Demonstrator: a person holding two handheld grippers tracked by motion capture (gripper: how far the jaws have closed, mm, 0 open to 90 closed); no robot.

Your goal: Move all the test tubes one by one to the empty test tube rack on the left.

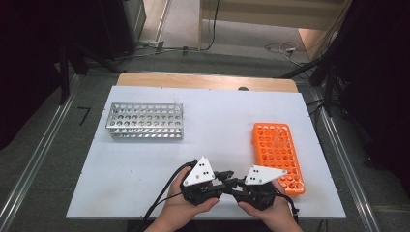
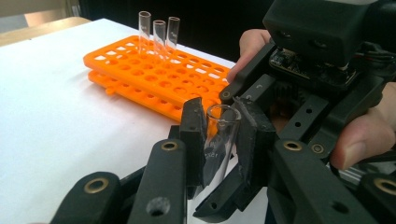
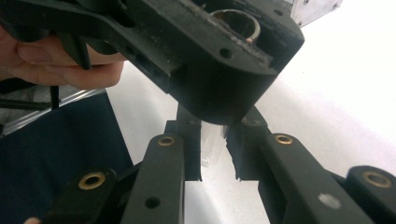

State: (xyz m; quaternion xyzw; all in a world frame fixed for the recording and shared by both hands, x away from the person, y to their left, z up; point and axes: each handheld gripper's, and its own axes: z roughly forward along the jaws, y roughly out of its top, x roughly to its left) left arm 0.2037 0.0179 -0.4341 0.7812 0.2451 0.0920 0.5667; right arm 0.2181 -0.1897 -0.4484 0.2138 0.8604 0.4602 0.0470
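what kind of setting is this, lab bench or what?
Probably a lab-style recording bench, not a working wet lab. A white table carries a metal rack and an orange rack holding glass tubes, and both tongs are shut on one more tube. Cables trail on the floor behind.

The two claws meet tip to tip at the near edge of the table (image 1: 145,164). An orange rack (image 1: 278,154) with upright tubes (image 2: 159,35) blocks the right; a metal rack (image 1: 145,121) stands far left. Bare table lies between the racks.
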